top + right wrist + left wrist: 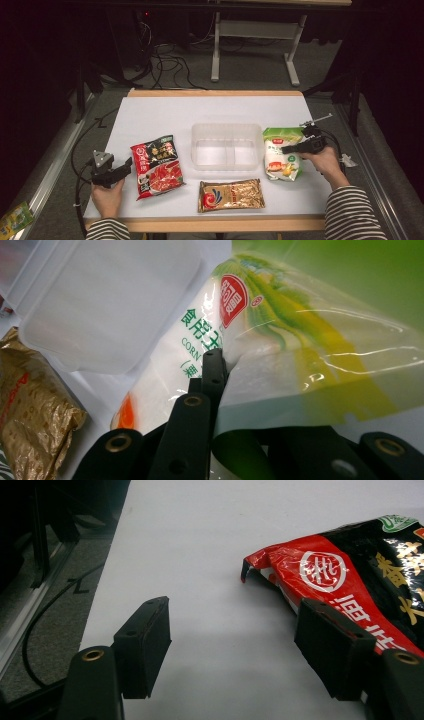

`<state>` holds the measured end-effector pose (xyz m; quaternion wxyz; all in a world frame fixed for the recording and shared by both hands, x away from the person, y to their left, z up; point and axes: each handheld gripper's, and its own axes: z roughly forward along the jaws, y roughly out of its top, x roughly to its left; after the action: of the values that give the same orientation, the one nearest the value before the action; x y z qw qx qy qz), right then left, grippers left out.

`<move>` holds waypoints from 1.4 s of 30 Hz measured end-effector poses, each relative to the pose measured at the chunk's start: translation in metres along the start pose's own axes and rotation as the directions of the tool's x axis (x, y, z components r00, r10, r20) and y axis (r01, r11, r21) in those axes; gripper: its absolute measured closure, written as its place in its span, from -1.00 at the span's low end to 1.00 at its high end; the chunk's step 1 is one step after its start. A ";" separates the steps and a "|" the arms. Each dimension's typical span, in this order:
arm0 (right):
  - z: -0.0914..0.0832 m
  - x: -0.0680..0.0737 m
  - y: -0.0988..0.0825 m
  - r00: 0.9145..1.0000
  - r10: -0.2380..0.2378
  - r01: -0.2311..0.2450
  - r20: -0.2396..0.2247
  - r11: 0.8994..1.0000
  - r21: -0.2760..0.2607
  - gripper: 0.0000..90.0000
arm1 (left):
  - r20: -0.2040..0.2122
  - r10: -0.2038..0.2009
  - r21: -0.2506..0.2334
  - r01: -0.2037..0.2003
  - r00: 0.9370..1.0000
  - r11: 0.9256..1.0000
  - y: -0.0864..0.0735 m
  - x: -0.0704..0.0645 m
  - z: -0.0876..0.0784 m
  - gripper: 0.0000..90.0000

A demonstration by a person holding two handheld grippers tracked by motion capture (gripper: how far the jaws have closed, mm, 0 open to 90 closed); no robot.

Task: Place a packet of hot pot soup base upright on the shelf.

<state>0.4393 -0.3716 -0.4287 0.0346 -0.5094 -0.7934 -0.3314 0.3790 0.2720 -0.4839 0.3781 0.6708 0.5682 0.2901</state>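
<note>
A green-and-white bag of corn starch (278,162) lies right of a clear plastic container (226,126) on the white table. My right gripper (286,148) reaches in from the right and is shut on the bag's edge. In the right gripper view the bag (280,315) folds over the gripper (225,372), and one black jaw presses into the fold. At the table's left edge my left gripper (126,166) rests open, just left of a red-and-black noodle packet (157,165). Its jaws (232,615) stand wide with bare table between them, and the packet (350,580) lies beyond the right one.
A gold foil packet (231,195) lies near the front edge, below the container (110,305); the gold packet (35,410) also sits at the left of the right gripper view. A small green packet (15,217) lies on the floor at the left. Cables and a table frame stand behind.
</note>
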 end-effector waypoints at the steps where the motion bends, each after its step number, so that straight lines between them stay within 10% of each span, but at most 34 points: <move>1: -0.001 0.000 -0.001 1.000 -0.004 0.004 0.000 1.000 -0.009 0.89 | 0.001 0.000 0.000 0.000 1.000 1.000 0.000 0.000 0.000 -0.31; 42: -0.066 0.056 -0.029 0.992 -0.076 0.106 0.105 0.941 -0.323 0.98 | 0.007 -0.001 -0.006 0.001 1.000 1.000 0.000 0.000 -0.001 -0.31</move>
<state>0.3693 -0.3717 -0.3700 -0.1021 -0.4855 -0.7507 -0.4363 0.3785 0.2724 -0.4839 0.3826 0.6703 0.5663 0.2892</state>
